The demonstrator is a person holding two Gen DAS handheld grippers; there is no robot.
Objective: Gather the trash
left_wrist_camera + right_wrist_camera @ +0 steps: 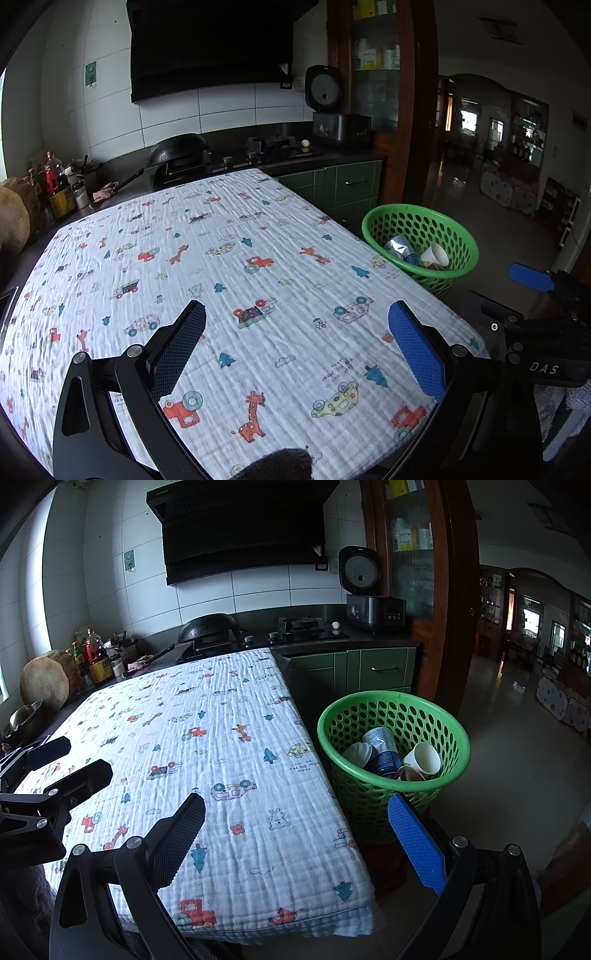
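Observation:
A green perforated basket [393,709] stands on the floor by the table's right edge; it also shows in the left wrist view [421,218]. Inside lie a white paper cup [424,758], a blue-and-white cup [380,740], a white bowl-like cup [358,753] and other crumpled trash. My left gripper [297,314] is open and empty above the near part of the patterned tablecloth [221,266]. My right gripper [295,808] is open and empty over the table's right edge, just in front of the basket. The left gripper shows in the right wrist view [70,760].
The cloth-covered table [207,738] abuts a dark kitchen counter with a wok [210,626], gas stove [303,624], egg [335,625], rice cooker [373,602] and bottles [94,657]. Green cabinets [369,672] stand behind the basket. Tiled floor [498,738] opens to the right.

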